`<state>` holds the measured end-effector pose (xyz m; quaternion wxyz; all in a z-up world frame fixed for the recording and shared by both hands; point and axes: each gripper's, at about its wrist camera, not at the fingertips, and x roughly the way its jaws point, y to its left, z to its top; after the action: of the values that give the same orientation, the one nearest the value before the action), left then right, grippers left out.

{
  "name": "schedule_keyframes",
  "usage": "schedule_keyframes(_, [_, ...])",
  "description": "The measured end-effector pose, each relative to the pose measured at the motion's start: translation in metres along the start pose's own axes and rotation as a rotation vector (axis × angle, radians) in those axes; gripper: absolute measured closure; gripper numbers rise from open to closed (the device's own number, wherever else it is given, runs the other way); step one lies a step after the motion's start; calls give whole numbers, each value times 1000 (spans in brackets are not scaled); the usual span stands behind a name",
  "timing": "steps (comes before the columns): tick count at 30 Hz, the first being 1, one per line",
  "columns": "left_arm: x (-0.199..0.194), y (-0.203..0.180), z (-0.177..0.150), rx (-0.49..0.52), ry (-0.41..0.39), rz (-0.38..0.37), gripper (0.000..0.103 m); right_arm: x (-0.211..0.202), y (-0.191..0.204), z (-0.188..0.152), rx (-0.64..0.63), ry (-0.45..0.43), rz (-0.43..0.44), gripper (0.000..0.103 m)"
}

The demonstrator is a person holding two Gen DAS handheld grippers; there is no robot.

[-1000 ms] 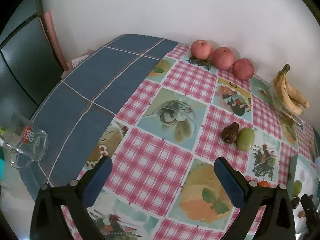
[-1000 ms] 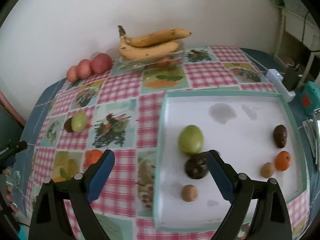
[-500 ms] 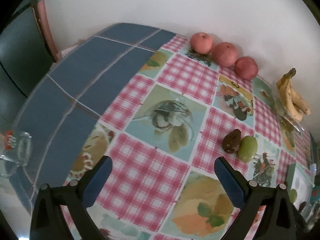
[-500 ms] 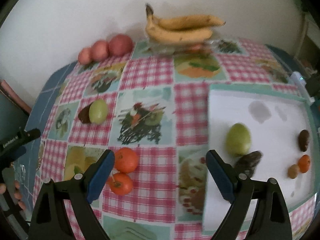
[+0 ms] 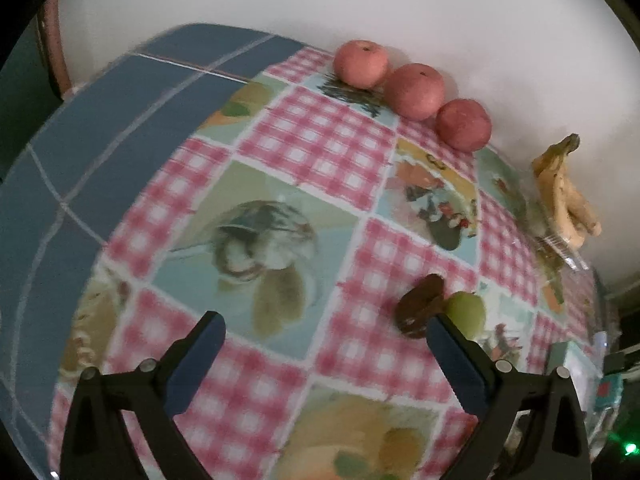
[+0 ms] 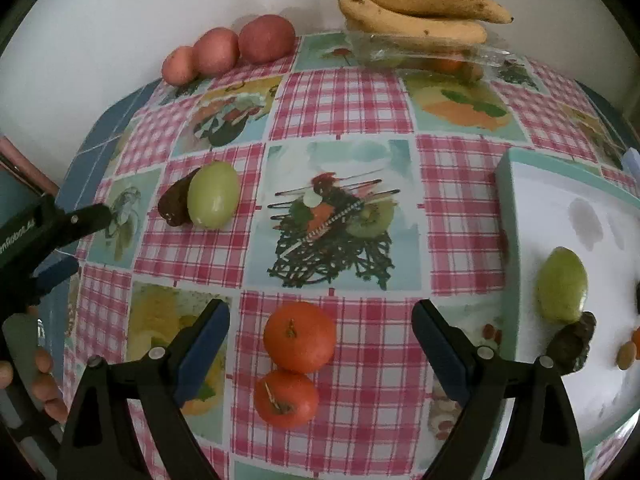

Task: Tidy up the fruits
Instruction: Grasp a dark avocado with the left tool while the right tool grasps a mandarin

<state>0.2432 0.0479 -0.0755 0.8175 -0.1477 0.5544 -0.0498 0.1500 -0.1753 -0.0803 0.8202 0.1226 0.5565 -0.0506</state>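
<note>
- The right gripper (image 6: 320, 320) is spread wide and empty above the bench (image 6: 340, 120); two orange fruits (image 6: 299, 336) lie between its fingers, touching each other.
- The left gripper (image 5: 324, 332) is likewise released, with a dark fruit (image 5: 420, 308) and green fruit (image 5: 466, 312) by its right finger.
- Only the right wrist view shows the tray (image 6: 516, 248) holding more fruit; both show bananas (image 6: 416, 12) and three red apples (image 5: 414, 90).

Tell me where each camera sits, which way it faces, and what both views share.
Left wrist: on the left tongs, looking across the table toward the wall; its own two open fingers show.
Right wrist: on the right tongs, looking down over two oranges and the tray; its open fingers, the left tongs and a hand show.
Shared: apples, bananas, green fruit.
</note>
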Motion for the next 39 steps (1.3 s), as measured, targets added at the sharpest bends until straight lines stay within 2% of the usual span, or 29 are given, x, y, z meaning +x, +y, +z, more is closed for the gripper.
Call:
schedule_keyframes(2, [7, -4, 3, -10, 8, -53, 9, 4, 2, 1, -10, 8, -2, 10])
schedule_keyframes(7, [21, -19, 8, 26, 21, -62, 15, 9, 1, 3, -18, 18, -19, 10])
schedule_keyframes(18, [43, -43, 3, 142, 40, -1, 17, 20, 1, 0, -21, 41, -41, 10])
schedule_keyframes(20, [44, -45, 3, 151, 42, -9, 22, 22, 3, 1, -24, 39, -47, 10])
schedule_keyframes(23, [44, -50, 2, 169, 43, -29, 37, 21, 4, -2, -31, 39, -57, 10])
schedule_keyframes(25, [46, -55, 0, 196, 43, -17, 59, 21, 4, -2, -33, 41, -55, 11])
schedule_keyframes(27, [47, -57, -1, 208, 44, -9, 64, 20, 5, -3, -33, 39, -55, 15])
schedule_keyframes(29, [46, -55, 0, 198, 47, -19, 65, 19, 7, -4, -46, 31, -68, 32])
schedule_keyframes(39, [42, -42, -4, 166, 74, 4, 65, 15, 6, -6, -34, 29, 0, 56])
